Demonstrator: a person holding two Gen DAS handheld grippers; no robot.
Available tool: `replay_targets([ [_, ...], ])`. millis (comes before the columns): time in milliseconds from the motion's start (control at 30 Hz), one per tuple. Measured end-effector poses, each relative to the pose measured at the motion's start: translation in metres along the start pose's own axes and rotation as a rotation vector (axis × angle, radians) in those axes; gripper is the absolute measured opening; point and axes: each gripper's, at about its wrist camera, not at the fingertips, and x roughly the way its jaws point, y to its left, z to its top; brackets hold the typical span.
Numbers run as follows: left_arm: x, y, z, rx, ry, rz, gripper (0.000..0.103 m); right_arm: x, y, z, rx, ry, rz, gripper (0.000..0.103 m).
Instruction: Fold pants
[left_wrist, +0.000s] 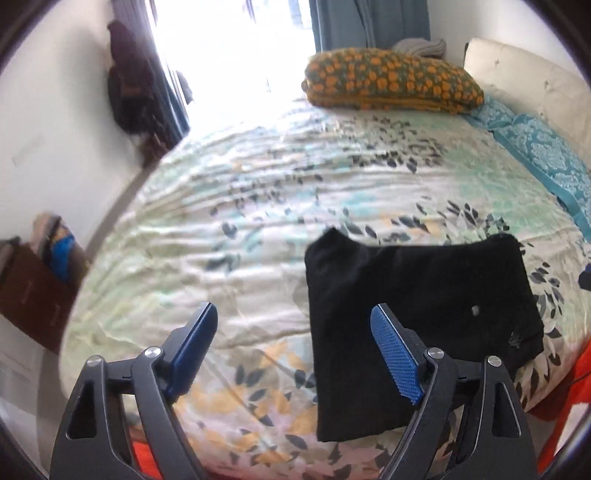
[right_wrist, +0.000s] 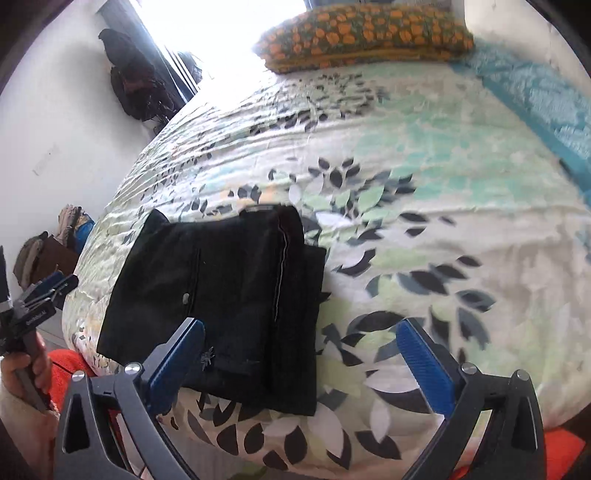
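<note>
Black pants (left_wrist: 417, 314) lie folded into a flat rectangle on the leaf-print bedspread (left_wrist: 258, 206), near the bed's front edge. My left gripper (left_wrist: 293, 314) hovers above the bed, open and empty, its right fingertip over the pants' left edge. In the right wrist view the same pants (right_wrist: 221, 291) lie at lower left, with a pale seam line running down them. My right gripper (right_wrist: 301, 330) is open wide above the pants' right edge, holding nothing. The left gripper (right_wrist: 44, 291) shows at the far left of that view, held by a hand (right_wrist: 22, 373).
An orange-and-green patterned pillow (left_wrist: 391, 83) lies at the far end of the bed, beside a blue patterned pillow (left_wrist: 543, 151) on the right. Dark clothes (left_wrist: 129, 85) hang on the left wall. A brown box with clothes (left_wrist: 33, 288) stands left of the bed. A bright window (left_wrist: 236, 48) is behind.
</note>
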Motion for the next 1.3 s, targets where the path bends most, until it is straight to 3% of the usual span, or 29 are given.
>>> replay_targets([
  [67, -0.041, -0.004, 0.013, 0.009, -0.062, 0.048, 0.089, -0.045, 0.014, 0.01, -0.043, -0.046, -0.028, 0.103],
  [167, -0.084, -0.015, 0.032, -0.013, -0.09, 0.07, 0.093, -0.108, 0.04, 0.023, -0.105, -0.086, -0.051, 0.103],
  [267, -0.127, -0.019, 0.022, -0.03, -0.13, 0.061, 0.095, -0.156, 0.074, 0.02, -0.184, -0.138, -0.107, 0.103],
  [367, -0.148, -0.038, 0.008, -0.014, -0.075, 0.042, 0.095, -0.178, 0.102, 0.002, -0.239, -0.175, -0.175, 0.103],
  [433, -0.152, -0.049, -0.002, -0.001, -0.031, 0.015, 0.095, -0.174, 0.114, -0.018, -0.222, -0.155, -0.21, 0.103],
  [533, -0.158, -0.054, -0.017, -0.044, 0.003, -0.006, 0.095, -0.155, 0.123, -0.051, -0.17, -0.072, -0.165, 0.103],
  [667, -0.143, -0.055, -0.032, -0.06, 0.095, -0.012, 0.095, -0.133, 0.13, -0.078, -0.159, 0.009, -0.167, 0.103],
  [833, -0.128, -0.052, -0.044, -0.094, 0.189, -0.045, 0.095, -0.139, 0.138, -0.081, -0.188, -0.026, -0.211, 0.103],
  [1300, -0.121, -0.054, -0.043, -0.079, 0.215, -0.051, 0.095, -0.131, 0.144, -0.08, -0.208, -0.006, -0.235, 0.103],
])
